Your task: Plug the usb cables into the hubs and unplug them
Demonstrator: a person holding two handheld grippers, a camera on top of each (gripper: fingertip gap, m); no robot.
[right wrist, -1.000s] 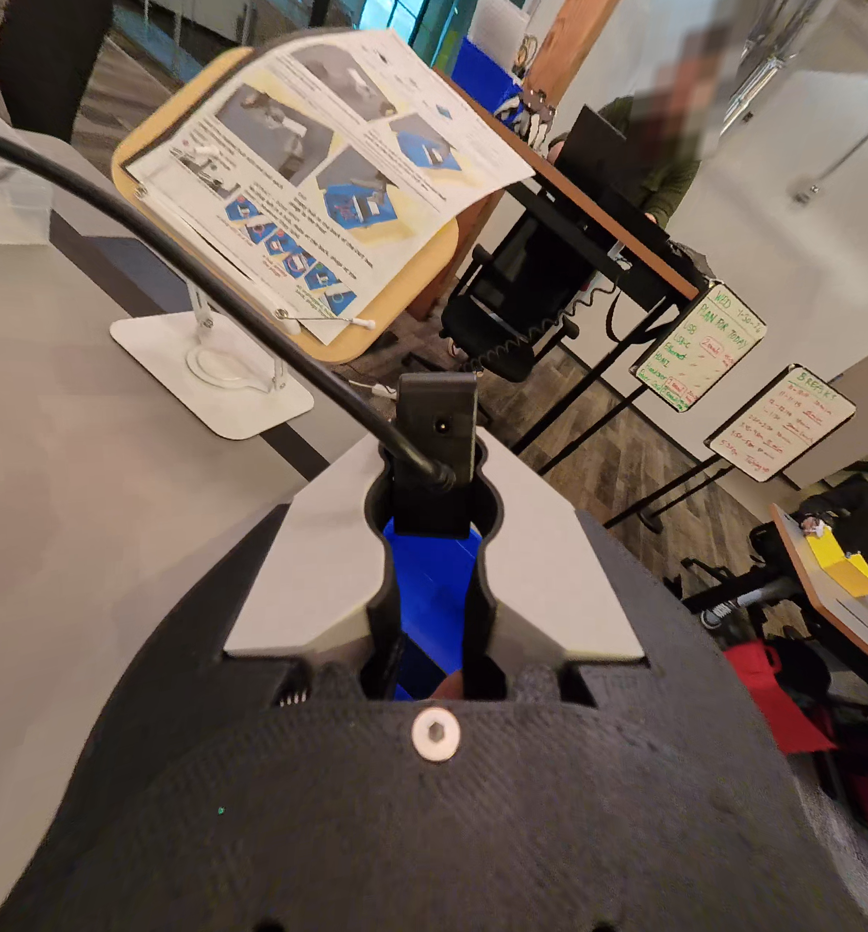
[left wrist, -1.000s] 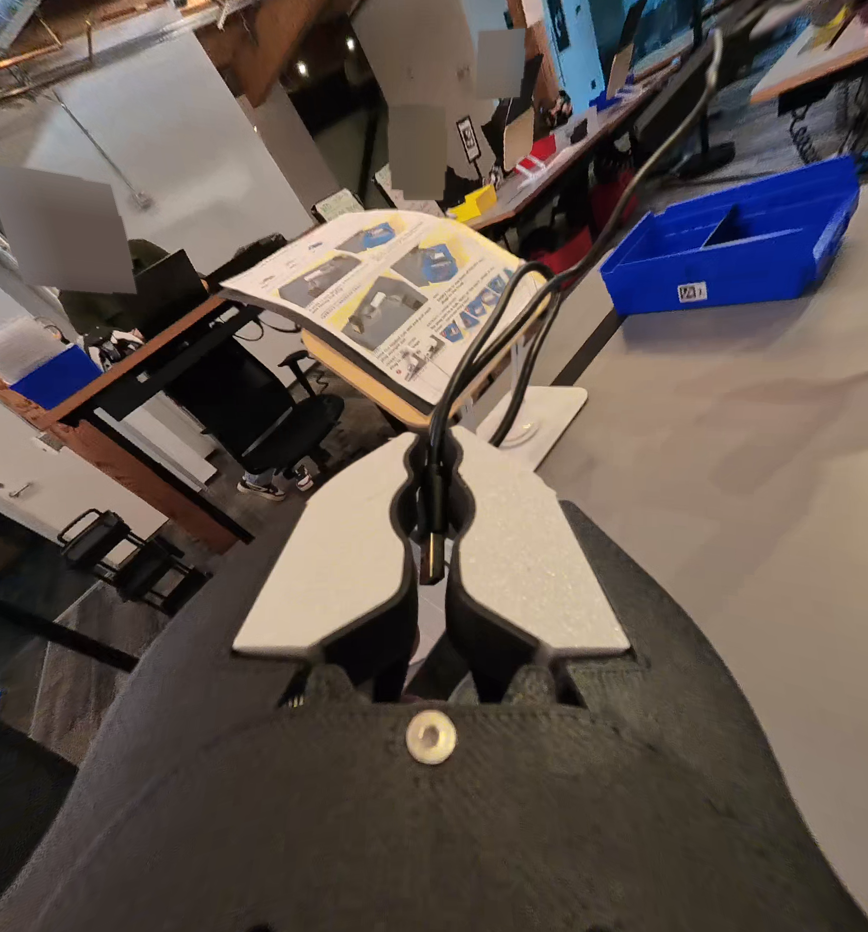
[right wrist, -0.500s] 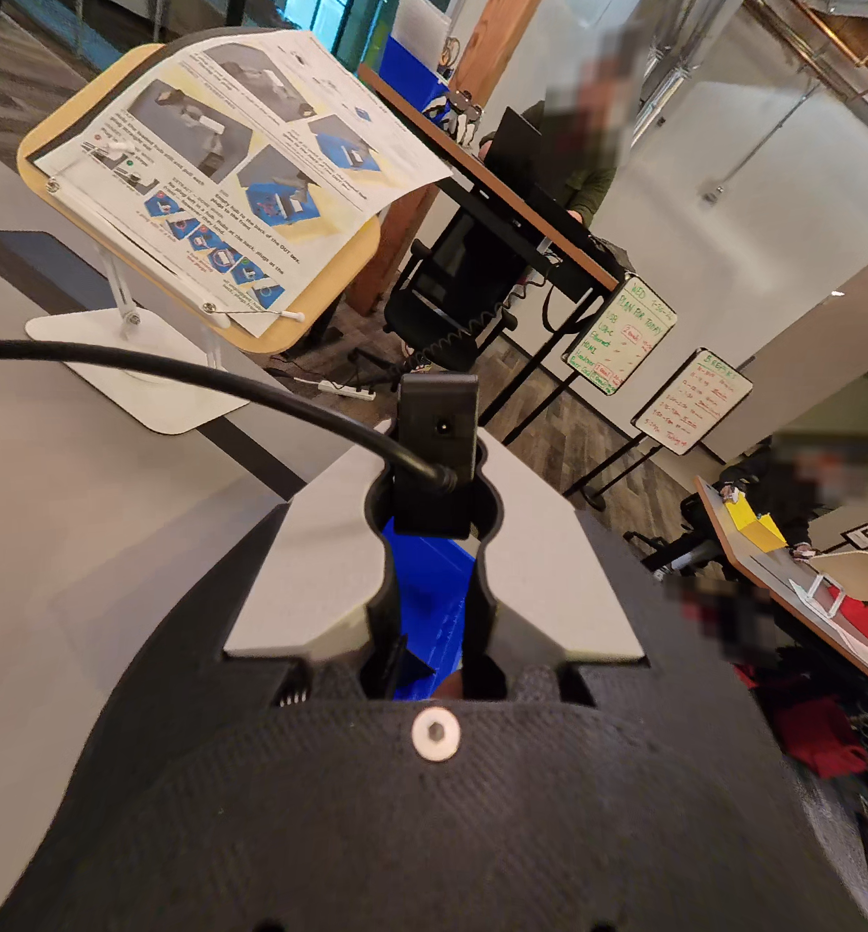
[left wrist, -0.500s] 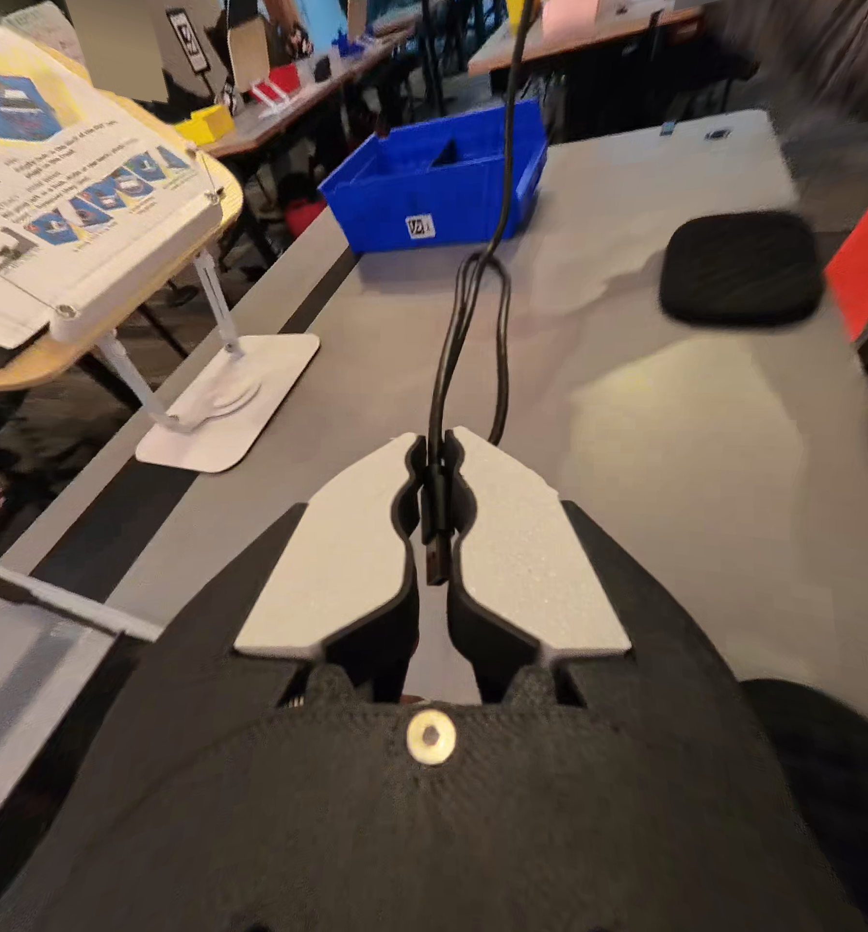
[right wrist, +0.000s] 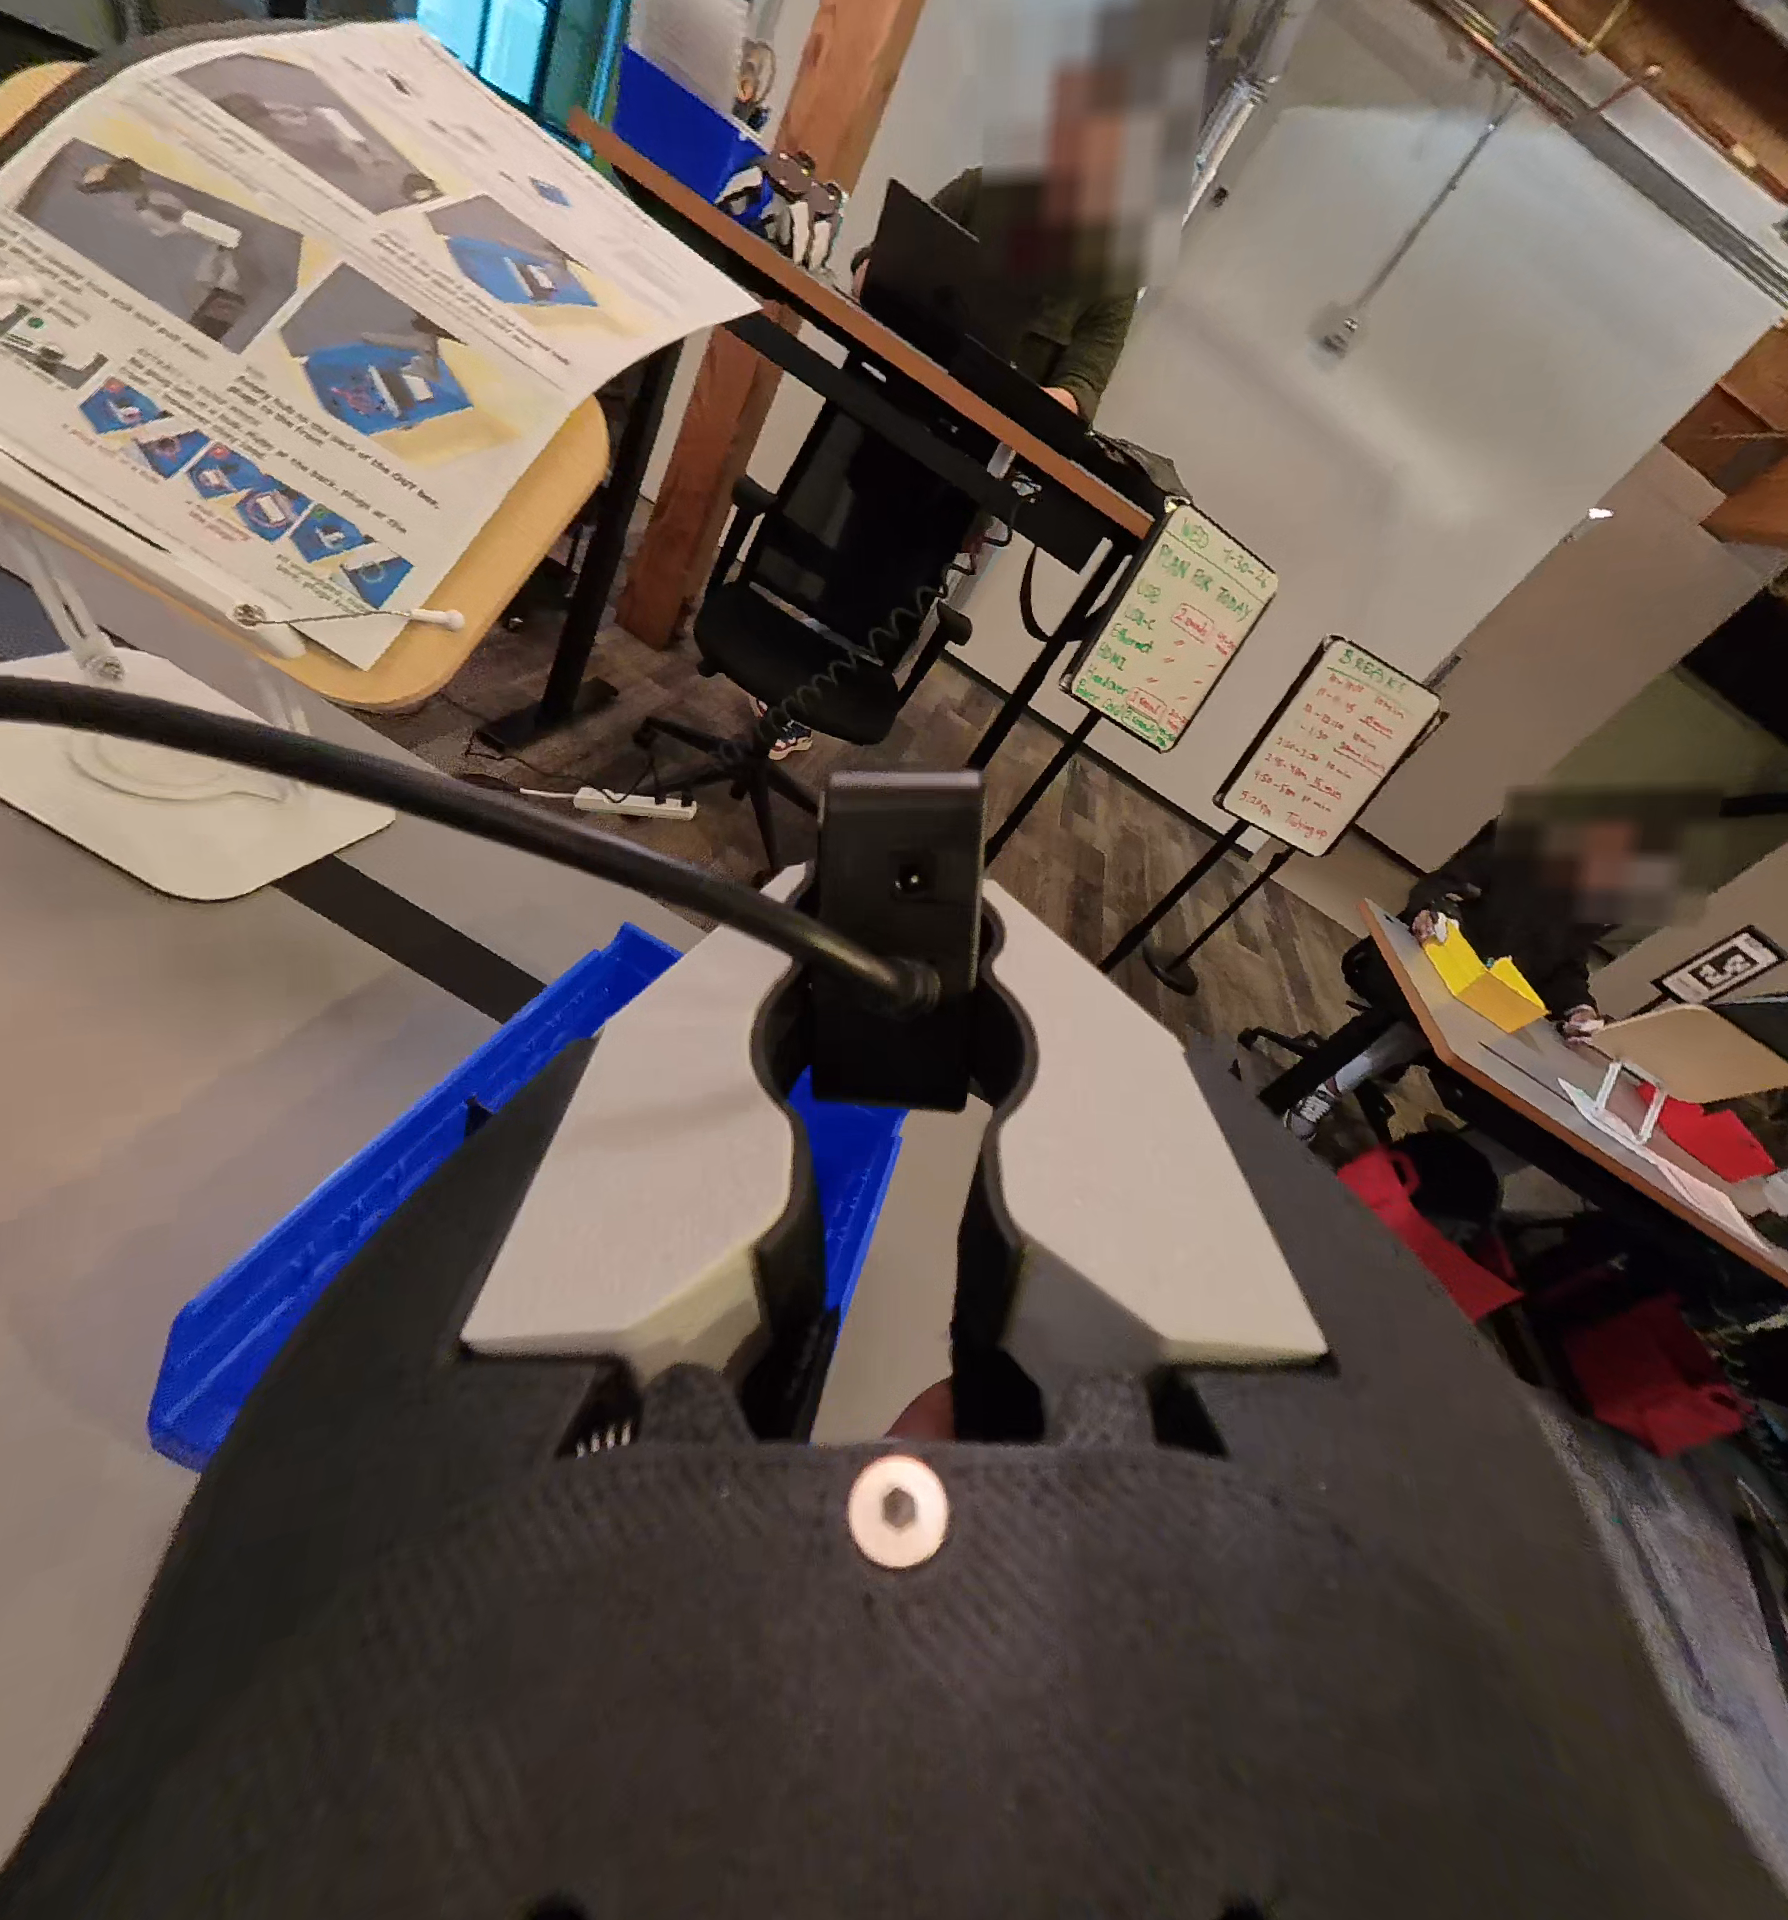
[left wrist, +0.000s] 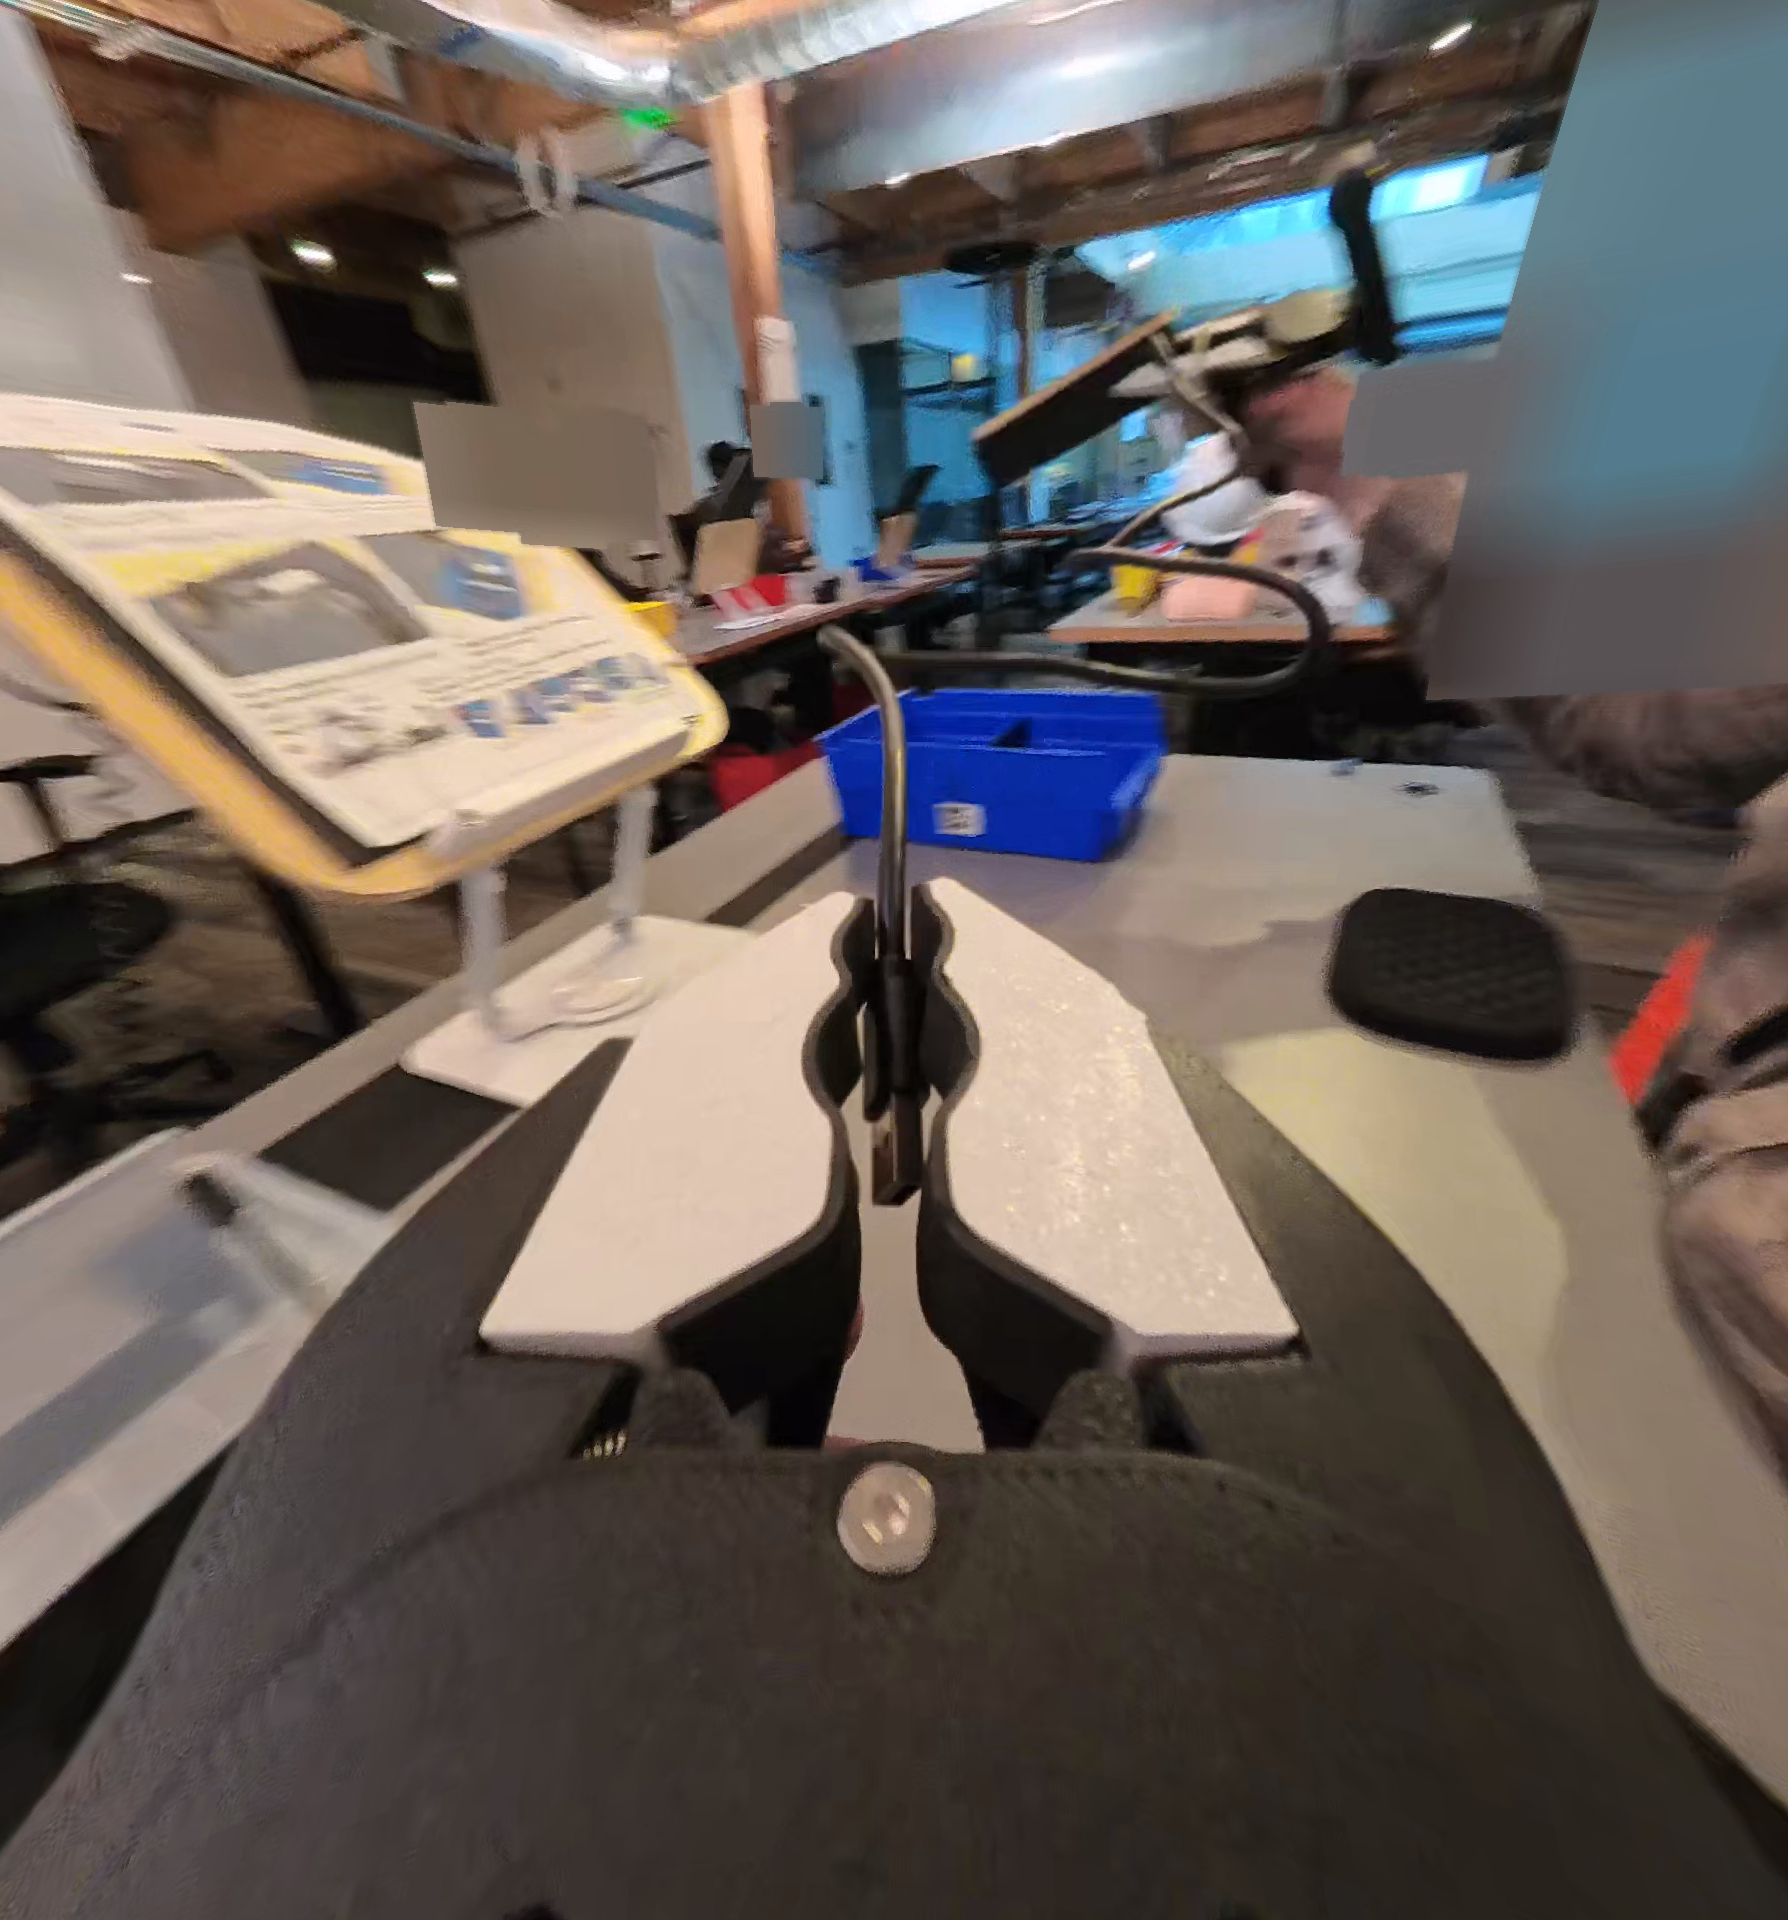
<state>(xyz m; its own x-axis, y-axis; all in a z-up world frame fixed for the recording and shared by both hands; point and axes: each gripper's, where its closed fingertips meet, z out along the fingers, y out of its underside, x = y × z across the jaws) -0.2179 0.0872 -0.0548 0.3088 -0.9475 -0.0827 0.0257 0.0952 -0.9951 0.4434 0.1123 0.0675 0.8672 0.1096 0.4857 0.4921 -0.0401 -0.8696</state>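
The right tongs (right wrist: 895, 997) are clamped on a black hub (right wrist: 900, 935), held upright above the grey bench (right wrist: 142, 1039). A black cable (right wrist: 402, 769) runs from the hub's face off to the left. A blue bin (right wrist: 370, 1195) sits below the tongs. Beyond stand an instruction sheet (right wrist: 277, 312) on a stand and 2 whiteboards (right wrist: 1170, 634).

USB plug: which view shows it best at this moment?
The left wrist view. The USB plug sits clamped in the left gripper, metal end pointing back toward the camera, its cable arching up ahead. The right wrist view does not show the plug, only the right gripper shut on the black hub.
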